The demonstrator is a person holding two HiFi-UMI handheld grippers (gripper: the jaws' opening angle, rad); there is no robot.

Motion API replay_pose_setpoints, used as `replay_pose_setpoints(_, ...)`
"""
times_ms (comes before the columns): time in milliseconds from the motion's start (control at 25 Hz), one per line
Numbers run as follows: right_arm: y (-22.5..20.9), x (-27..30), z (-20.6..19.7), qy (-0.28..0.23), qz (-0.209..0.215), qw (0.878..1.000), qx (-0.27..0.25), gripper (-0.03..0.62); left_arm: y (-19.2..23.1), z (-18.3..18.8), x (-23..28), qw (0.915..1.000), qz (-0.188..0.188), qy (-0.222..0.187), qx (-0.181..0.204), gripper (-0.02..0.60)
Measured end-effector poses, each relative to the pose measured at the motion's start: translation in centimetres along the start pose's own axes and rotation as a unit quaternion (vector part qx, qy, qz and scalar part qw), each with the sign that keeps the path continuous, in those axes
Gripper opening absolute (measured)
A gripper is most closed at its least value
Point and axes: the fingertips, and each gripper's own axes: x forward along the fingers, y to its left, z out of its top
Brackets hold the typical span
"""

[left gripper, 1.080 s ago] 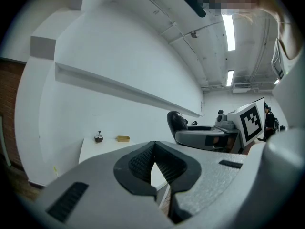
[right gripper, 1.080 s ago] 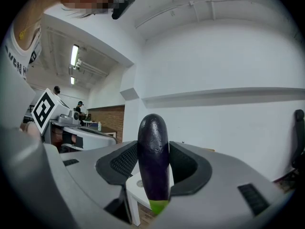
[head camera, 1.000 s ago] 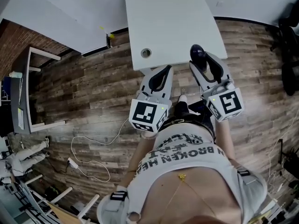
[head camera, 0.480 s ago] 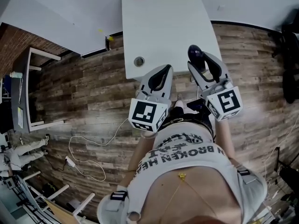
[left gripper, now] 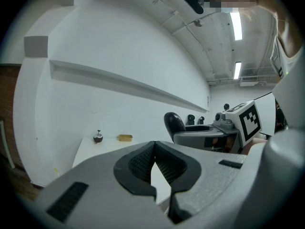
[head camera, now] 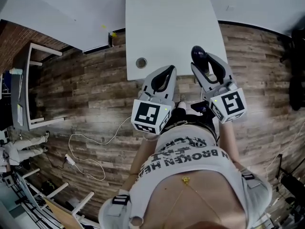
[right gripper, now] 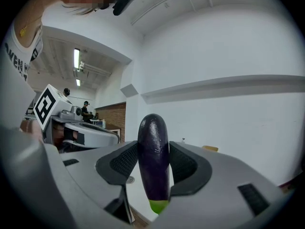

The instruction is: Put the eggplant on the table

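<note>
A white table (head camera: 167,27) on a wood-plank floor (head camera: 86,94) lies just ahead of both grippers. The right gripper (head camera: 206,66) clamps the eggplant (right gripper: 153,156) upright between its pads, green stem end down. Beside it, the left gripper (head camera: 164,76) is closed and empty.

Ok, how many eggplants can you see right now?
1. The eggplant stands upright, clamped in the right gripper, over the near end of the white table. None lies on the table, though the head view cuts off its far end.

Broad open tabletop (head camera: 169,27) ahead
</note>
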Motion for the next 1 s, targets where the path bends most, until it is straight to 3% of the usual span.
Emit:
replay_pose_setpoints(600,-4.1,7.5,1.0,0.010,-0.065,0.998,0.004,0.204,6.2,2.2,6.8,0.9966,-0.082,-0.002,0.006,0.006)
replay_pose_setpoints(1000,-5.2,13.3,0.3,0.025,-0.086,0.996,0.009,0.204,12.7,2.4,9.2,0.9954,-0.095,-0.005,0.003,0.006)
